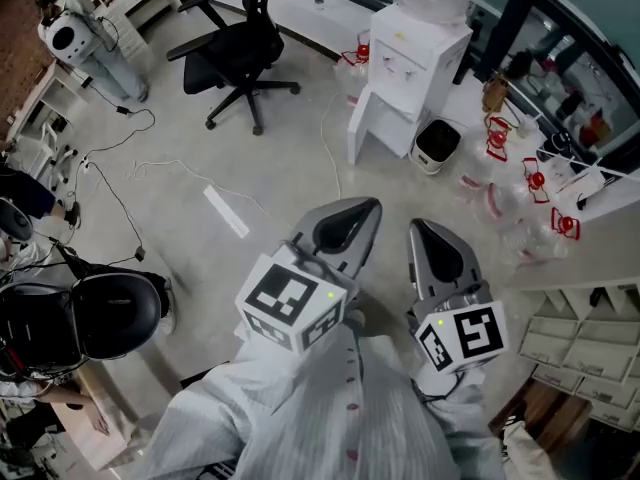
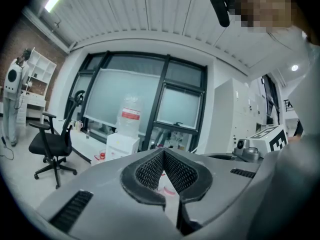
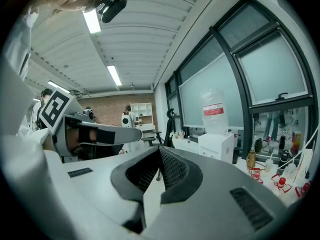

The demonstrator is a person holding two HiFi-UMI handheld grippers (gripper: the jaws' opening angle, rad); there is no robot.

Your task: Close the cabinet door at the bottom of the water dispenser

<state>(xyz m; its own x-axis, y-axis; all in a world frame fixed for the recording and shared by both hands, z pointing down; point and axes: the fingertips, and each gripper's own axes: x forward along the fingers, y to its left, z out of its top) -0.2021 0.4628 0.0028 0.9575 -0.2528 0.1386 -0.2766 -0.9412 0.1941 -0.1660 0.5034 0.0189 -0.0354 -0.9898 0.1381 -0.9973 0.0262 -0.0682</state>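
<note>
A white water dispenser (image 1: 415, 58) with a clear bottle on top stands across the floor at the upper right. The cabinet door (image 1: 366, 128) at its bottom hangs open to the left. Both grippers are held close to my body, well short of it. The left gripper (image 1: 350, 218) and the right gripper (image 1: 432, 240) point toward the dispenser side by side. In the left gripper view the left gripper (image 2: 164, 153) has its tips together with nothing between them, and the dispenser (image 2: 121, 145) is far ahead. The right gripper (image 3: 159, 149) is likewise shut and empty, with the dispenser (image 3: 216, 145) to its right.
A black office chair (image 1: 235, 53) stands left of the dispenser. A small white bin (image 1: 437, 143) sits beside it on the right. Red-capped containers (image 1: 535, 183) crowd the floor by a white counter (image 1: 610, 203). Cables (image 1: 150, 168) and a white strip (image 1: 226, 211) lie on the floor.
</note>
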